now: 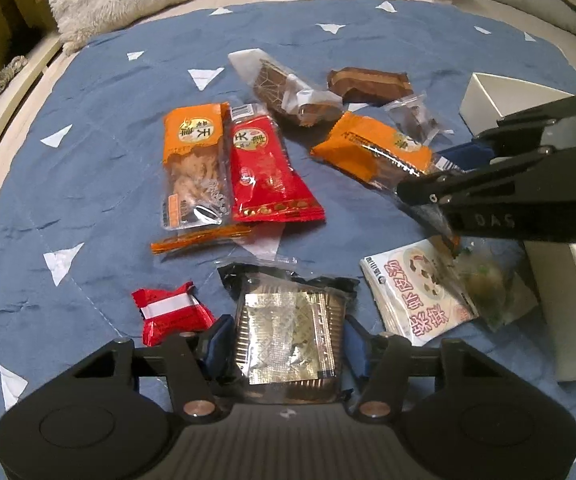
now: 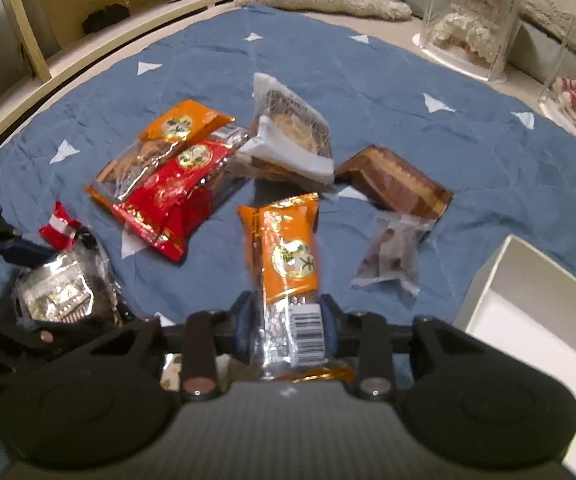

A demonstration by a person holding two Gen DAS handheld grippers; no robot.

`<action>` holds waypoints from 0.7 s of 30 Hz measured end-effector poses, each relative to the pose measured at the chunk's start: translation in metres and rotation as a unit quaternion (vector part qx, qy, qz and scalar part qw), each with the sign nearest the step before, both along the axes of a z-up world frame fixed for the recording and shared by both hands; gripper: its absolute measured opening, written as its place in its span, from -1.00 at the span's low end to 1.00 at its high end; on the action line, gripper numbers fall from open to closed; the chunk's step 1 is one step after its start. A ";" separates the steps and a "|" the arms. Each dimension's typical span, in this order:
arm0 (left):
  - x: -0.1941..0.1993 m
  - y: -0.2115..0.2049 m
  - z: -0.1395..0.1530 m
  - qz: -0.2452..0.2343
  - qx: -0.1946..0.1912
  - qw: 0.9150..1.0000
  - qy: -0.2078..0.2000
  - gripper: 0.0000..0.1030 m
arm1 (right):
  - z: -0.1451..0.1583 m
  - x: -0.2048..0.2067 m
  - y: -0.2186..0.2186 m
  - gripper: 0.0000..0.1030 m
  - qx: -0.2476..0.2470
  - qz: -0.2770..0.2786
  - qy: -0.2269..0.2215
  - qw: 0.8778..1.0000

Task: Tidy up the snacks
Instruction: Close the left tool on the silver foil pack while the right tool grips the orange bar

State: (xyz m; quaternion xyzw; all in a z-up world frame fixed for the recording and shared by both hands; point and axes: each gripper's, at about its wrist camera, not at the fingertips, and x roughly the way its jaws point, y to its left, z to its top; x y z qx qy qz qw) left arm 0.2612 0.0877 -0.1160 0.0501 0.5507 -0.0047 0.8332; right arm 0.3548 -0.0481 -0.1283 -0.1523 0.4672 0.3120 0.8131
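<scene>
Underneath, a blue quilt (image 1: 88, 184) with white triangles; left gripper (image 1: 288, 344) clamping a silver-foil tray pack (image 1: 288, 340), right gripper (image 2: 286, 320) an orange packet (image 2: 288, 256).

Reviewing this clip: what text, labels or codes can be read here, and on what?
"DAS", roughly: on the right gripper.
"天": red packet, upside down; rest blurred.
Barcode, digits unreadable: orange packet held by that gripper.
White packet: red characters, upside down, too blurred.
</scene>
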 end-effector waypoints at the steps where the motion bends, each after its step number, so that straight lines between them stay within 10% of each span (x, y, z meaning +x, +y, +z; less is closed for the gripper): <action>1: 0.000 0.001 0.001 0.004 -0.004 1.000 -0.002 0.12 | 0.002 -0.001 -0.001 -0.22 0.003 -0.002 -0.001 1.000; 21: -0.023 0.014 0.068 0.089 -0.096 0.987 -0.092 0.08 | 0.077 -0.043 -0.031 -0.23 0.053 -0.049 -0.046 0.996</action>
